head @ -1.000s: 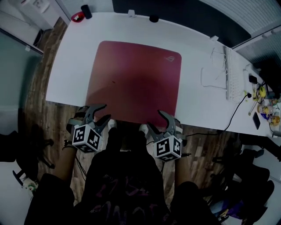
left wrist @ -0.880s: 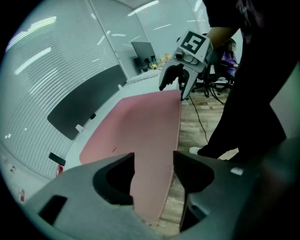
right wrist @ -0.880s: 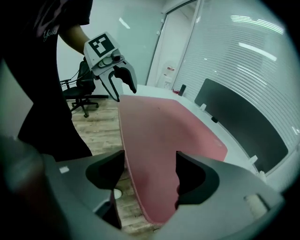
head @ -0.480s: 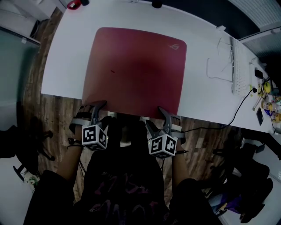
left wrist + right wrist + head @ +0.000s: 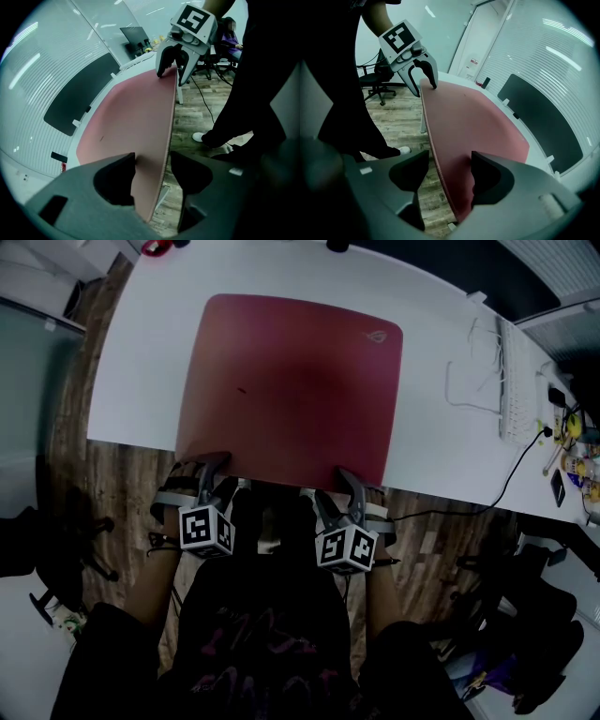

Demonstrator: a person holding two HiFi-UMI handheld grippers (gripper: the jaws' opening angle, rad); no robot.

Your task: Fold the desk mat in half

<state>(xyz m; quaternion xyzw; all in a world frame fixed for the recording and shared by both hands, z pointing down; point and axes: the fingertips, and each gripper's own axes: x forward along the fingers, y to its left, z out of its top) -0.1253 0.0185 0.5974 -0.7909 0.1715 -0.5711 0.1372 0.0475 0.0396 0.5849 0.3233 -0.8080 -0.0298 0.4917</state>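
A dark red desk mat [image 5: 291,381] lies flat on the white desk [image 5: 141,362], its near edge at the desk's front edge. My left gripper [image 5: 217,470] is at the mat's near left corner and my right gripper [image 5: 333,488] at its near right corner. In the left gripper view the mat's edge [image 5: 166,140] runs between the jaws of the left gripper [image 5: 152,161], with a gap on the lower side. In the right gripper view the mat [image 5: 473,122] runs between the jaws of the right gripper [image 5: 450,161] the same way. Both pairs of jaws have just been closing round the edge and still stand open.
A white keyboard [image 5: 514,381] and thin cables [image 5: 469,381] lie on the desk to the right of the mat. Small items [image 5: 572,446] sit at the desk's far right. An office chair [image 5: 377,77] stands on the wooden floor [image 5: 197,117] behind the person.
Both grippers have sunk to the mat's near edge, and their fingertips now reach over it. The mat has not moved.
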